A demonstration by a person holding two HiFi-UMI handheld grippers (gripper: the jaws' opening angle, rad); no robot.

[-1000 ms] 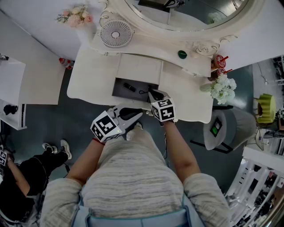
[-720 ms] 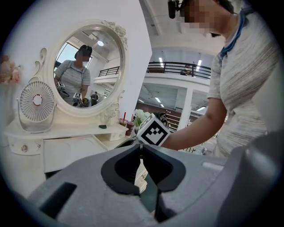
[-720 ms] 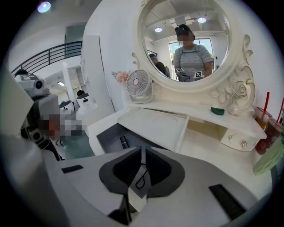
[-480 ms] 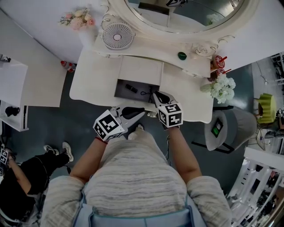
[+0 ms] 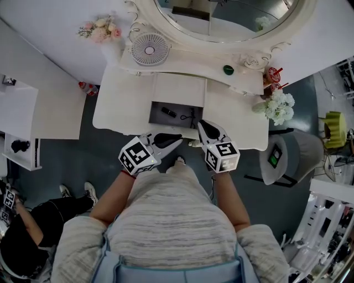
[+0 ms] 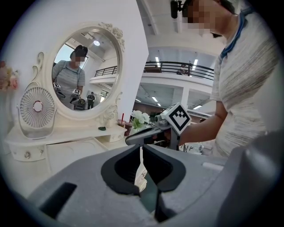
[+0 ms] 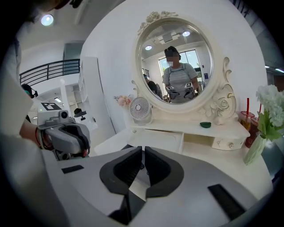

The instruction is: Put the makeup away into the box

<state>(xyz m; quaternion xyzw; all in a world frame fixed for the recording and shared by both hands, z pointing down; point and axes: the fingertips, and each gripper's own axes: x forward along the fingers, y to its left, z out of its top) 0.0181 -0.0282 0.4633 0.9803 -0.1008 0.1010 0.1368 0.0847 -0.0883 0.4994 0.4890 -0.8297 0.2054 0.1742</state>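
The white dressing table [image 5: 121, 105] has an open compartment [image 5: 160, 119] with a dark inside, its pale lid [image 5: 178, 87] lying behind it. A small dark makeup item [image 5: 168, 112] and a second dark piece [image 5: 191, 116] lie in it. My right gripper [image 5: 200, 122] hangs over the compartment's right front corner, jaws shut with nothing between them [image 7: 143, 150]. My left gripper [image 5: 178, 137] stays in front of the table's front edge, pointing right towards the other one. Its jaws are together and hold nothing [image 6: 141, 150].
At the back stand an oval mirror [image 5: 221, 16], a round fan [image 5: 149, 50], a green dish [image 5: 228, 69], a red cup [image 5: 272, 74] and white flowers [image 5: 276, 105]. A grey stool [image 5: 276, 160] is on the right, a seated person [image 5: 22, 237] at lower left.
My right gripper has lifted up out of the compartment and drawn back toward the table's front edge, still shut. The left gripper has hardly moved.
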